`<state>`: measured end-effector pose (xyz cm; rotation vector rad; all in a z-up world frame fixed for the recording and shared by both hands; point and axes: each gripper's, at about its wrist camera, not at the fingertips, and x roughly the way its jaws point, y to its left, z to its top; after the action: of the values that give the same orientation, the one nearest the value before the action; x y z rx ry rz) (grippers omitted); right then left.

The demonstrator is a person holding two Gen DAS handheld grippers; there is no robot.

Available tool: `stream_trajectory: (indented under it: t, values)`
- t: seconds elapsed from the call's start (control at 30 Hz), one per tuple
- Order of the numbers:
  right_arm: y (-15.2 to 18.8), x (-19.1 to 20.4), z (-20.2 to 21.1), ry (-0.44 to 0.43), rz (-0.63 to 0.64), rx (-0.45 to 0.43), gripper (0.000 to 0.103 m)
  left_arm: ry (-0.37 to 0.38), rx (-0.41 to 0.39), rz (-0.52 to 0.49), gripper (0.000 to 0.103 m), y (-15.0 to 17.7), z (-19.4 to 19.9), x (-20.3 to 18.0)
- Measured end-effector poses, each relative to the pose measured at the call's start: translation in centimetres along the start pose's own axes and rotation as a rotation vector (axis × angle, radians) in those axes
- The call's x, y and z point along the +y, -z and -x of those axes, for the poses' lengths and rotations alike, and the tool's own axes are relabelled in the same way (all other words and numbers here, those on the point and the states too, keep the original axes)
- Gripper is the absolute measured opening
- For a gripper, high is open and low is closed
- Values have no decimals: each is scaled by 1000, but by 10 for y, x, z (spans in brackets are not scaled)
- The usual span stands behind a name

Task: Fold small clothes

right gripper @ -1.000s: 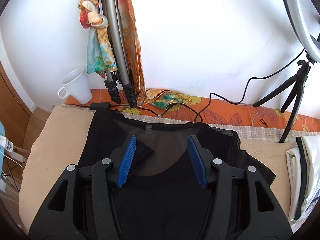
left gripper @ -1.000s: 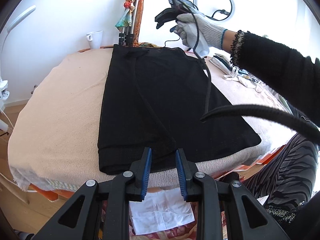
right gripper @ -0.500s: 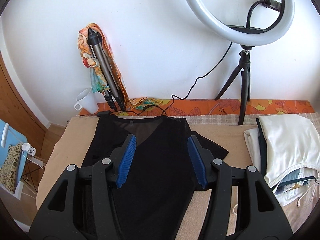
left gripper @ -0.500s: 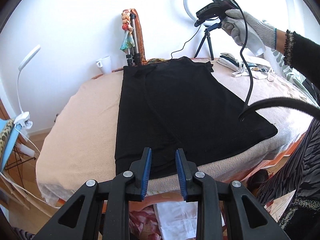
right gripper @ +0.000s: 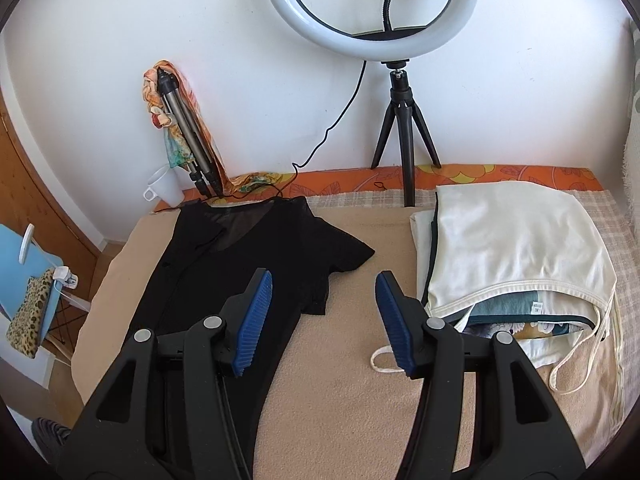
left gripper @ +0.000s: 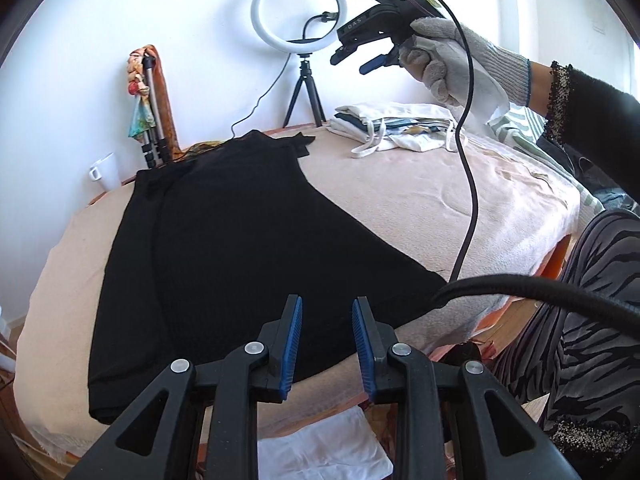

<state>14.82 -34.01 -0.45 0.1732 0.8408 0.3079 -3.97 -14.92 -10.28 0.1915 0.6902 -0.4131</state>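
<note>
Both hand-held grippers, left (left gripper: 326, 344) and right (right gripper: 323, 322), are hovering spread and empty; the shirt (left gripper: 240, 240) is awaiting a fold from its 3 o'clock side.

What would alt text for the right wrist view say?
An open hand-held gripper hovers over a beige bed, empty. A black top lies flat at left, white folded clothes at right, a ring light behind.
</note>
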Motion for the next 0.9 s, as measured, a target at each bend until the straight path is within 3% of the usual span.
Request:
stream_trajectory:
  t: [0.2,0.4,0.63,0.77,0.83,0.9]
  values:
    - [11,-26,5,-3,-6,18,57,62,10,-107,26,-9,-23,-38]
    - [15,-44,5,-12,-7,31,57,118,50,-125,26,-15,-41,-60]
    - [20,-47,-15,-63,-32,73,57,103,116,-148,29,-16,-62,-70]
    - [21,-40,-35,-116,-49,106,57,109,129,-124,17,-15,-67,-65]
    - [22,-35,-47,-139,-56,123,57,131,125,-101,3,-17,-67,-61]
    - [23,-29,-59,-163,-64,145,57,134,118,-86,2,-19,-64,-57]
